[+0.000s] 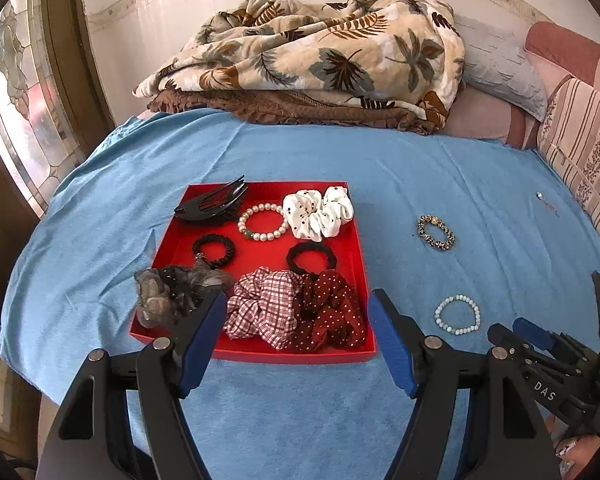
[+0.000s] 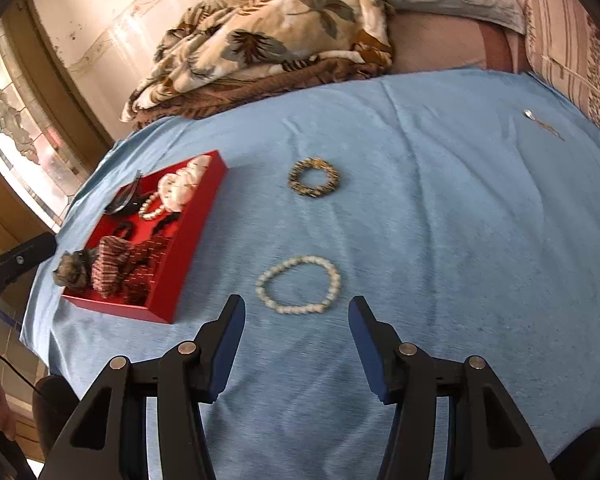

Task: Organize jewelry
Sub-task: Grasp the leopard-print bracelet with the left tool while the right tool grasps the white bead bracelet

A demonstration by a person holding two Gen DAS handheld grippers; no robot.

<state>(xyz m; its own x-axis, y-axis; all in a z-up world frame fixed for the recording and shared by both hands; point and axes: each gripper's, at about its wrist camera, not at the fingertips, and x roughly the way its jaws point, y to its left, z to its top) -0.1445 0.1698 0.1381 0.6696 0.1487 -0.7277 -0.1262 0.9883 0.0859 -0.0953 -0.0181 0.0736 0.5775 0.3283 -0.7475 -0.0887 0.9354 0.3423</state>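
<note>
Right claw [image 2: 296, 312]: jaws spread wide, nothing between them, poised over the blue cloth [image 2: 440, 240] on the bed. Left claw [image 1: 296, 308]: likewise wide and empty, hanging above the near edge of the red tray [image 1: 260, 354].

Pale bead bracelet [image 2: 298, 284]: lying flat just beyond the right claw's tips, centred between them, clear of both. Judged light, limp on its cord, beads hard and smooth, so liable to roll or slide out of a pinch. Best taken across one side of the ring, pads closing on two or three beads, not spanning the whole loop. Soft cloth beneath likely to give and bunch under the tips.

Dark and gold beaded bracelet [image 2: 314, 178]: farther ahead of the same claw, well apart from the first. Small silver piece [image 2: 540, 122]: far ahead and to the right, too small to identify.

Count outside the tray: two bracelets, one small silver piece.

Count inside the tray, from the left wrist view: one pearl bracelet [image 1: 262, 222], five scrunchies (white dotted, check, maroon dotted, grey gauze, black with charm), one black hair tie [image 1: 311, 258], one black claw clip [image 1: 212, 204].
</note>
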